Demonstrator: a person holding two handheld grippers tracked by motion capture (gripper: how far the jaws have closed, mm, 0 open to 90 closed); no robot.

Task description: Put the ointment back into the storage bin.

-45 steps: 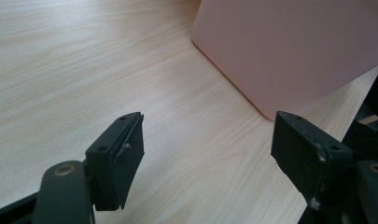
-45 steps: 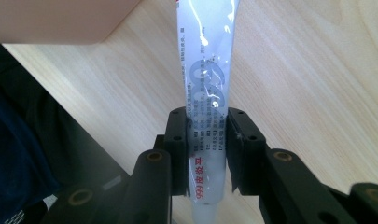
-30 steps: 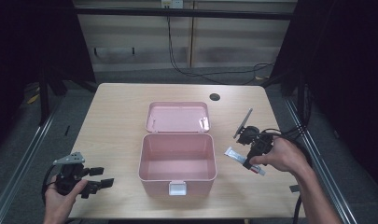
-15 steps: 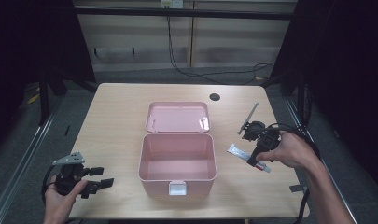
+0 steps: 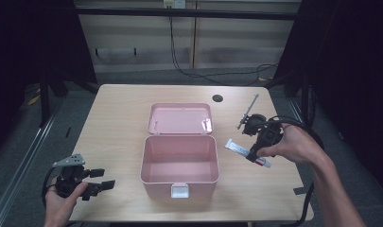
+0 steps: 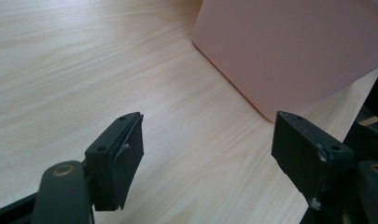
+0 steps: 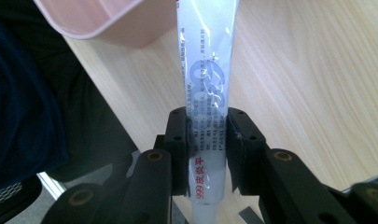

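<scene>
A pink box point(image 5: 179, 163) stands in the middle of the table with its lid point(image 5: 179, 118) thrown back flat behind it. To its right my right gripper point(image 5: 253, 153) is shut on a white ointment tube point(image 5: 240, 149) and holds it above the table; in the right gripper view the tube point(image 7: 206, 88) runs up between the two pads, past the box's corner point(image 7: 107, 21). My left gripper point(image 5: 98, 182) rests open near the table's front left corner. In the left gripper view its jaws stand wide apart over bare wood, with the box's wall point(image 6: 294, 46) ahead.
A dark round hole point(image 5: 217, 98) sits in the tabletop at the back right. A thin grey rod-like tool point(image 5: 248, 111) lies by the right hand. Cables trail from both grippers. The table's front edge is close below the box.
My right gripper has lifted the tube off the table and drawn it slightly toward the box. The left gripper has stayed where it was.
</scene>
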